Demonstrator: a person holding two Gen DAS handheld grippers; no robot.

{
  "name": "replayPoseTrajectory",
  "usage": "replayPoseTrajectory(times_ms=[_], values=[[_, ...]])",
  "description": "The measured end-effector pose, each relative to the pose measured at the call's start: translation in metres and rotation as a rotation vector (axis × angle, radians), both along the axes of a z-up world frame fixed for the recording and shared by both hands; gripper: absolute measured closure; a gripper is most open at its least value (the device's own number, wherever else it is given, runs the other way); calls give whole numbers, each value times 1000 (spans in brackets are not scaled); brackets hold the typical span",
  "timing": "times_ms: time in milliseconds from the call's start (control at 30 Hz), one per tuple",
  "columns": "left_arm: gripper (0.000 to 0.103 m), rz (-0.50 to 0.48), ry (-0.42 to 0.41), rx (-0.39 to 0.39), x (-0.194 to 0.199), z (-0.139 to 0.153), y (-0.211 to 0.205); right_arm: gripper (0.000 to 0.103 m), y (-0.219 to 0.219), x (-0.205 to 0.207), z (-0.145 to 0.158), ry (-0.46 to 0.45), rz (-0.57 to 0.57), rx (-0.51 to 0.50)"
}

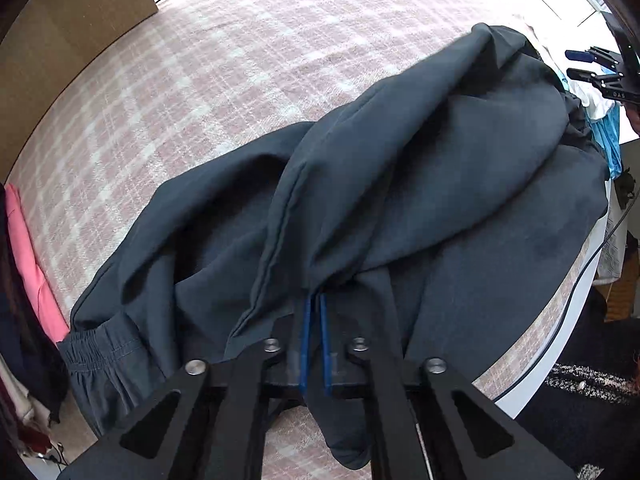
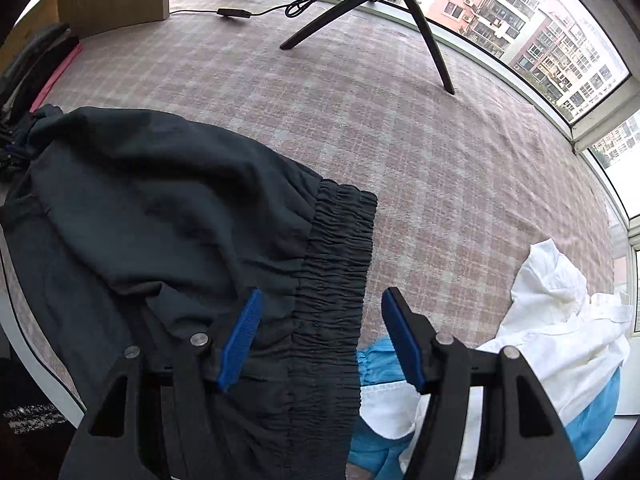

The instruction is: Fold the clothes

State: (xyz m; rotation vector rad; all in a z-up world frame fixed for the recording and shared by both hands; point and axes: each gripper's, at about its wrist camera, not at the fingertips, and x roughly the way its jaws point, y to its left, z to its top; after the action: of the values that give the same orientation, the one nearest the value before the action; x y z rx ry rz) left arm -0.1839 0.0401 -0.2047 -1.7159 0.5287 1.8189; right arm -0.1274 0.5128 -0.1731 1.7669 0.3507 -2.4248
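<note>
Dark navy trousers (image 1: 420,184) lie crumpled on the pink checked tablecloth (image 1: 224,64). My left gripper (image 1: 315,300) is shut on a fold of the trousers' fabric near the table's front edge; an elastic cuff (image 1: 94,344) lies to its left. In the right wrist view the trousers (image 2: 152,208) lie at left with their elastic waistband (image 2: 336,264) between the open blue pads. My right gripper (image 2: 320,300) is open above the waistband, holding nothing. It also shows in the left wrist view (image 1: 580,66) at the far right, open.
A white shirt (image 2: 552,320) and a light blue garment (image 2: 384,356) lie at the table's right. A pink garment (image 1: 28,256) hangs at the left. A black tripod (image 2: 400,12) stands at the far side near windows. A cardboard box (image 1: 72,40) sits far left.
</note>
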Motion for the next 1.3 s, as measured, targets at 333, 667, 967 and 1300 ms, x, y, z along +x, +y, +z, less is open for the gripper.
replayPoseTrajectory(times_ms=[333, 667, 967, 1300], values=[[102, 91, 4, 18, -16, 12, -15, 30, 14, -61, -56, -131, 22, -98], [102, 206, 123, 98, -27, 63, -30, 63, -23, -25, -20, 22, 53, -103], [102, 241, 496, 213, -96, 265, -17, 66, 26, -64, 202, 496, -105, -140], [102, 39, 396, 226, 24, 234, 19, 65, 64, 61, 168, 474, -241, -174]])
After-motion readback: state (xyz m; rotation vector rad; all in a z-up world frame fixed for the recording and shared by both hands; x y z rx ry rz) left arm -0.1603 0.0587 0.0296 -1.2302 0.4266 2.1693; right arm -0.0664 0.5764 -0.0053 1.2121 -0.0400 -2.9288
